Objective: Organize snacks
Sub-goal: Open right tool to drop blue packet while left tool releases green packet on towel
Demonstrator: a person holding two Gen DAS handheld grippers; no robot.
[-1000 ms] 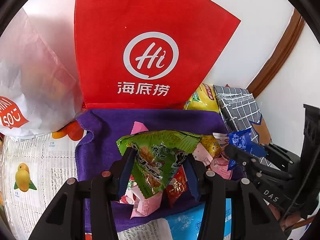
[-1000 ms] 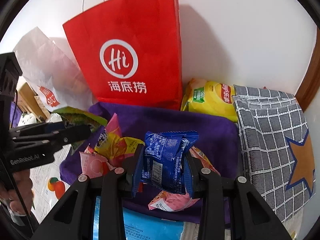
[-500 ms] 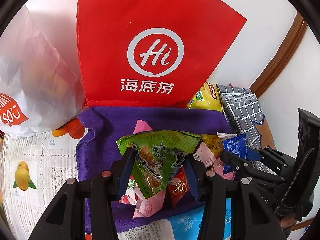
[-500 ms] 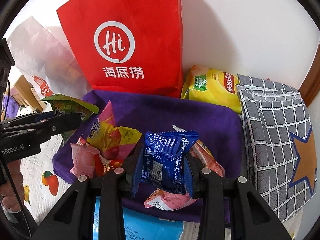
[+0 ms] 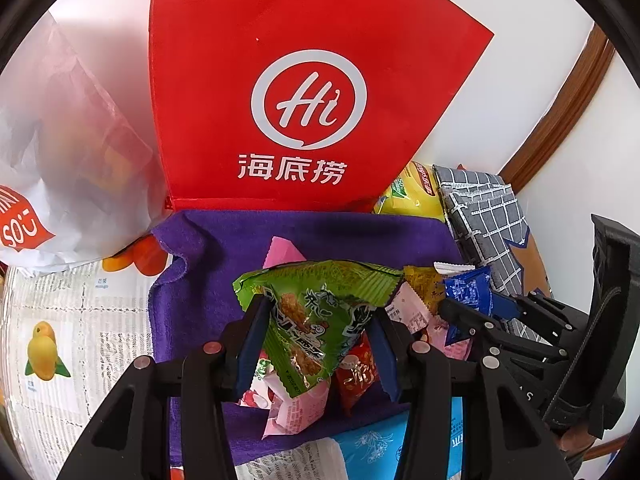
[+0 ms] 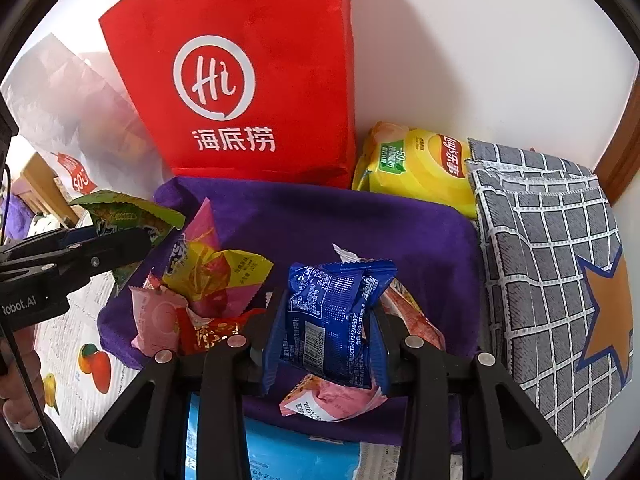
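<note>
Two grippers, left gripper fingers pinching green packet, right gripper blue packet

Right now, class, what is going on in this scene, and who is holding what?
A person is sorting snacks with a handheld gripper in each hand. The left gripper is shut on a green snack packet, and the right gripper is shut on a blue snack packet. Both are held above a pile of loose wrapped snacks on a purple towel. A red paper bag stands behind the towel, against the wall.
</note>
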